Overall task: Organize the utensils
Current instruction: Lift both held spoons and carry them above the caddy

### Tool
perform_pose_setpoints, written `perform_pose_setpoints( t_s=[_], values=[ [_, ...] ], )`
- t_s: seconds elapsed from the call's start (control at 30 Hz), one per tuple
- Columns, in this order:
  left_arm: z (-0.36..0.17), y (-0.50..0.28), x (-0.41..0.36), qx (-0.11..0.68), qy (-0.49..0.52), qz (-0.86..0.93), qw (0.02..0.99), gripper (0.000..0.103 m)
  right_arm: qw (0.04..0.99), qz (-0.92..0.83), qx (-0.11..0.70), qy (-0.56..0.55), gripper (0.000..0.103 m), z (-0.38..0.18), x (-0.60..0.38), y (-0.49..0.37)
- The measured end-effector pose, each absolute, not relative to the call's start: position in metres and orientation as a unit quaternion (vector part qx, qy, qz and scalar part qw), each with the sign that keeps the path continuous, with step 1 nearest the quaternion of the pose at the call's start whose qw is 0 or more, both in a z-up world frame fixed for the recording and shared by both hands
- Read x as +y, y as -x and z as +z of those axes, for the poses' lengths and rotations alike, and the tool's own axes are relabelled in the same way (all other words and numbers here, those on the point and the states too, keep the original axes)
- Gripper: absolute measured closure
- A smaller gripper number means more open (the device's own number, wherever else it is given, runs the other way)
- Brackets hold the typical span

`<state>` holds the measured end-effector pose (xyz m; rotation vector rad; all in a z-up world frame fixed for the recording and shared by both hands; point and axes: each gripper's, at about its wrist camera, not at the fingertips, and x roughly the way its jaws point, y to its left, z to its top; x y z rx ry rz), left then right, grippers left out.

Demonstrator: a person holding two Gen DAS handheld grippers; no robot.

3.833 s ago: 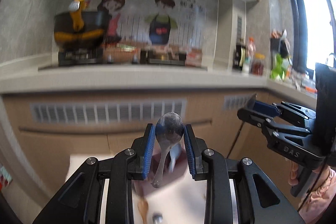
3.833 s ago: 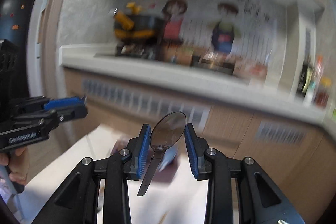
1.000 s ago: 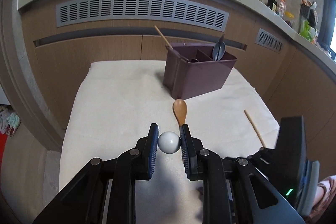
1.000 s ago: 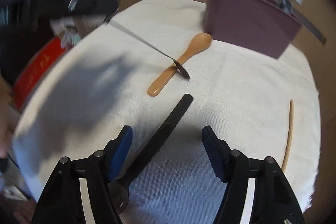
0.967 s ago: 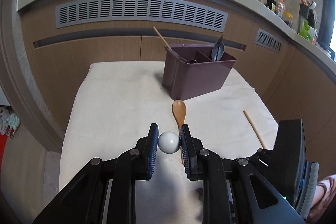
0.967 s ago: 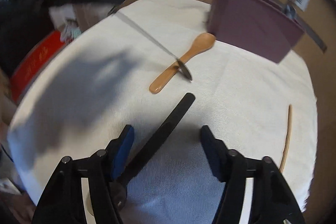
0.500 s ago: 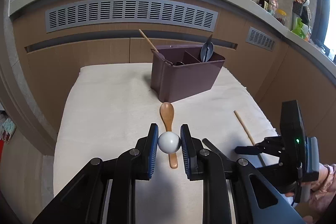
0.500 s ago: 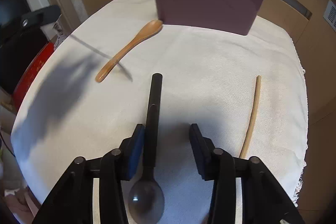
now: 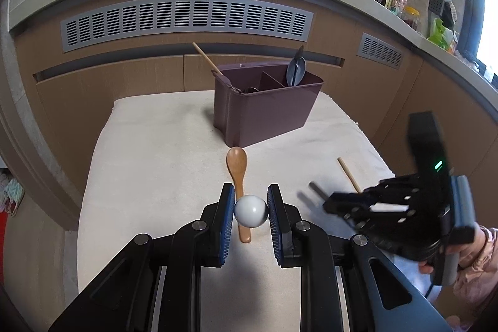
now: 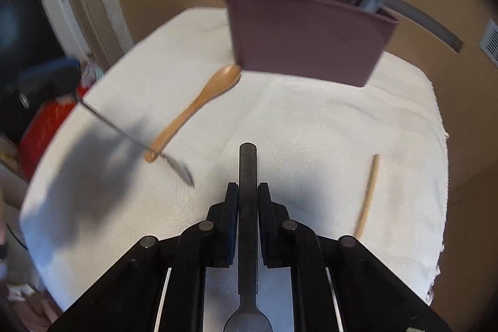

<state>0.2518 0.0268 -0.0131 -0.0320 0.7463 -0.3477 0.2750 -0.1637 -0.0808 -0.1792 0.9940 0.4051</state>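
Observation:
My left gripper [image 9: 250, 215] is shut on a metal spoon [image 9: 251, 211] held bowl-up; its handle [image 10: 133, 134] hangs over the cloth in the right wrist view. My right gripper [image 10: 248, 207] is shut on a black-handled spoon [image 10: 248, 176], handle pointing forward. It shows blurred in the left wrist view [image 9: 373, 204]. A maroon utensil holder [image 9: 267, 111] stands at the far side, holding a chopstick [image 9: 207, 58] and a dark spoon [image 9: 295, 67]. A wooden spoon [image 9: 238, 173] and a chopstick [image 10: 367, 198] lie on the cloth.
The white cloth [image 9: 149, 151] covers a small table with edges dropping off all round. A wooden cabinet front with grey vents [image 9: 186, 17] stands behind the holder. A red object [image 10: 40, 126] sits below the table's left edge.
My right gripper has shut on the black-handled spoon, which lay between its open fingers before. My left gripper has kept hold of the metal spoon and drifted slightly nearer the holder.

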Motion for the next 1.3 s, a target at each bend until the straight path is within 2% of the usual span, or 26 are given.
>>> perform_pose_setpoints(
  t_s=[0.27,1.0,1.17,1.3],
  values=[
    [0.001,-0.247,0.004,0.355,0.000,-0.180,0.917,0.081,0.887,0.181,0.423,0.024,0.093,-0.037,-0.212,-0.257],
    [0.039,-0.231,-0.021,0.322,-0.016,-0.202,0.925,0.081,0.913,0.183,0.364,-0.008,0.093,0.000,-0.239,-0.233],
    [0.062,-0.238,-0.021,0.298,-0.015,-0.206,0.932,0.081,0.921,0.182,0.343,-0.012,0.093,0.014,-0.242,-0.237],
    [0.106,-0.254,-0.021,0.246,-0.031,-0.202,0.947,0.081,0.941,0.174,0.289,-0.007,0.093,0.054,-0.244,-0.247]
  ],
)
